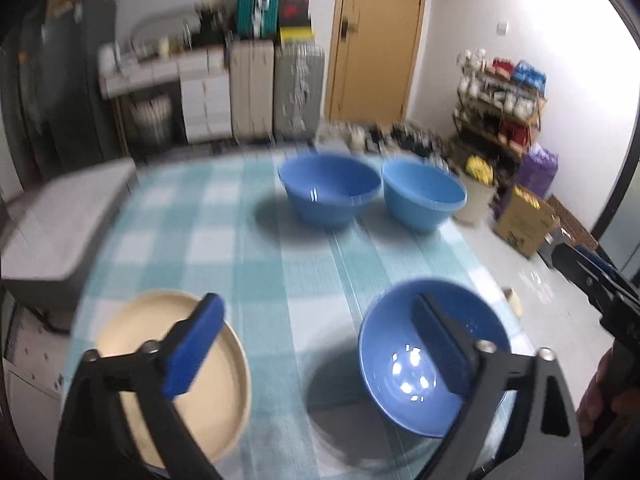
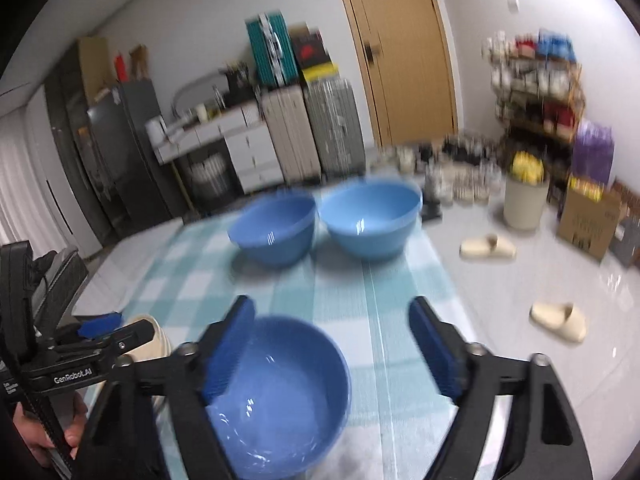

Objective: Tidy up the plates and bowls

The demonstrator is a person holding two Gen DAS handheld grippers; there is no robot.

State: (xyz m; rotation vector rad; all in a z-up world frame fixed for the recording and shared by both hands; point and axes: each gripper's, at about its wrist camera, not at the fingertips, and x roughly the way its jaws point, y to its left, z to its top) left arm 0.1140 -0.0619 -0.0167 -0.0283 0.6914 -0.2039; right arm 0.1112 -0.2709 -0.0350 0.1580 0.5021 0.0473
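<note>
The left tool (image 1: pixel 320 344) stands wide apart with nothing between its blue-padded fingers; the right tool (image 2: pixel 332 350) is likewise spread wide and grips nothing. No earlier view is given, so only their present spread can be told.

The bench (image 1: pixel 280 280) is covered with a woven cloth in pale teal and white checks. Near the left tool lies a round, cream-coloured plate (image 1: pixel 216 392) with a raised rim and a matte look. Beside it, apart from it, sits a glossy blue bowl (image 1: pixel 400 360), smooth and deep, with bright light spots in its bottom; in the right wrist view the same bowl (image 2: pixel 288 392) lies under the right tool's left finger.

At the far edge of the cloth stand two larger blue bowls side by side, almost touching: a darker far bowl (image 1: pixel 330 192) and a lighter far bowl (image 1: pixel 424 196), both round, smooth and shiny like plastic.

Both views are blurred.
</note>
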